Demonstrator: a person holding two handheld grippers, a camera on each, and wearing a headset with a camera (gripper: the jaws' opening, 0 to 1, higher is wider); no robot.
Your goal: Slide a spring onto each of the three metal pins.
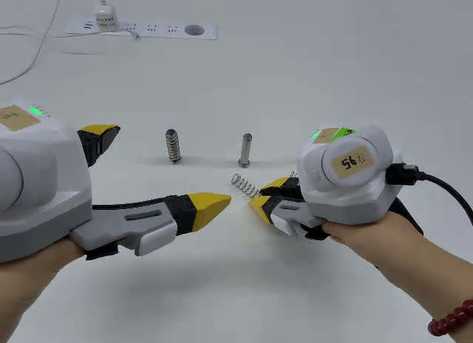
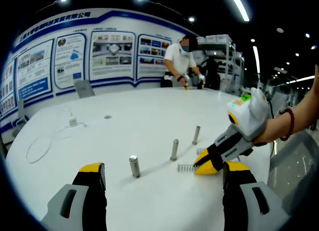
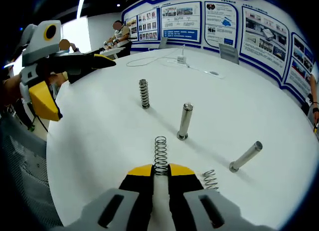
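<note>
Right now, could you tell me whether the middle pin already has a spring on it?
No, the middle pin stands bare; the right claw grips a spring near it.

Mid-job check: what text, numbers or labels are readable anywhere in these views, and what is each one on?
"95", handwritten, followed by a mark I cannot read: on the tan sticker on the right gripper, which grips a spring.
Other tan sticker, on the left gripper: blurred, unreadable.
Wall panels and the blue heading above them: too small to read.
Power strip: no legible marking.
</note>
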